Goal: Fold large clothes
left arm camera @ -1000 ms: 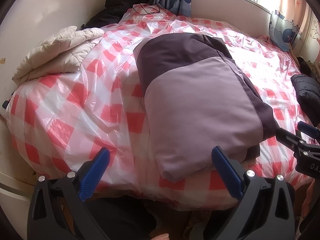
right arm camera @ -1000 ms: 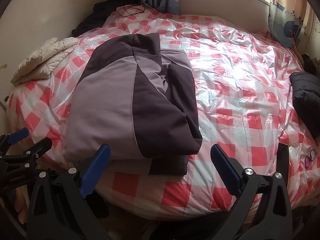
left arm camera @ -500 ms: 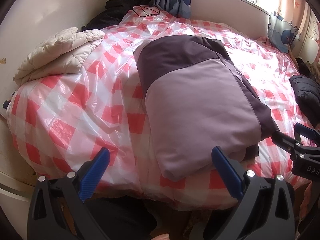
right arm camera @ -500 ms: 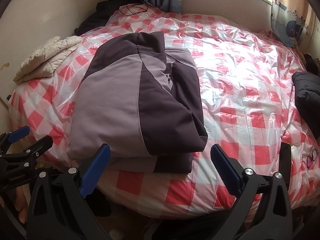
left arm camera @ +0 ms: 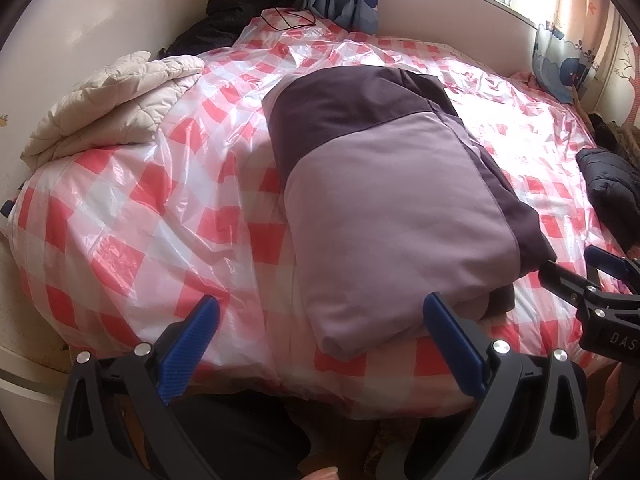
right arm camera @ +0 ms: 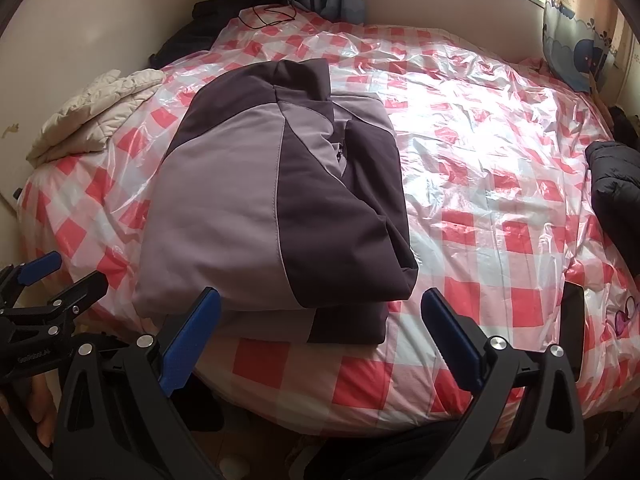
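A lilac and dark purple jacket lies folded into a compact stack near the front edge of the bed; it also shows in the right wrist view. My left gripper is open and empty, held just short of the jacket's front left corner. My right gripper is open and empty, held just in front of the jacket's front edge. Each gripper shows at the side of the other's view: the right one and the left one.
The bed has a red and white checked cover under clear plastic. A folded cream quilted coat lies at the left edge. A black puffer jacket lies at the right edge. Dark clothes and a cable sit at the far corner.
Both grippers have drawn slightly closer to the bed and the jacket. The jacket has not moved, and both grippers stay open.
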Demonstrator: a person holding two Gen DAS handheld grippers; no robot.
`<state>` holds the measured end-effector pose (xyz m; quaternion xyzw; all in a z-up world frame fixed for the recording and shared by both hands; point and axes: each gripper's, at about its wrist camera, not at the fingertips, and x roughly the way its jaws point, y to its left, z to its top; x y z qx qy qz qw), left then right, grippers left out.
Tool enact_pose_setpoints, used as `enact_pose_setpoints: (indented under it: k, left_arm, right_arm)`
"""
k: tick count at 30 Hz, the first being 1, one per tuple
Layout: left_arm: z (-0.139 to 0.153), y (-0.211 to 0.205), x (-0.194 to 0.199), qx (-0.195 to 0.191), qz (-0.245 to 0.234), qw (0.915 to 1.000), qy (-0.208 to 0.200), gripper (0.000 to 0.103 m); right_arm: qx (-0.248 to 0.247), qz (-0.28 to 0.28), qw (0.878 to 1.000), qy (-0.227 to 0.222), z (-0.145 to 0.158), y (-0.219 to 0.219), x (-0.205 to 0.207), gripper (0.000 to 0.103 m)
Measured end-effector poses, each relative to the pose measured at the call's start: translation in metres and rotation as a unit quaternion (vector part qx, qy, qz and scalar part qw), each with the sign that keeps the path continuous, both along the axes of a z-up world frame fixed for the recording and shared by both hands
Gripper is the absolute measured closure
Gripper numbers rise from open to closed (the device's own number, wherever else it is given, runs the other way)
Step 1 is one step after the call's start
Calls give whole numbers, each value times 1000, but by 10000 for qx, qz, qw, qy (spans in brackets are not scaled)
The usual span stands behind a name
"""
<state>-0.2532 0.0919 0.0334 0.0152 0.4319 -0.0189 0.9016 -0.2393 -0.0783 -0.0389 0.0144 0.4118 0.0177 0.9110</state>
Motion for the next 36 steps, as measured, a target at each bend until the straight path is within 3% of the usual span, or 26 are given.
enact_pose_setpoints:
  k: [7, 25, 36]
  left_arm:
    - [-8, -4, 9, 144, 13, 9993, 347, 6]
    - [-7, 7, 12, 59, 167, 9995, 266, 6]
    - [-11, 8, 17, 204, 269, 9988, 354, 6]
  right_arm:
    - [-27, 29, 10000, 8, -1, -2, 1, 6]
    - [-1, 51, 10000, 56, -5, -2, 4, 6]
    - [102, 77, 9998, 123, -12, -8, 8, 6]
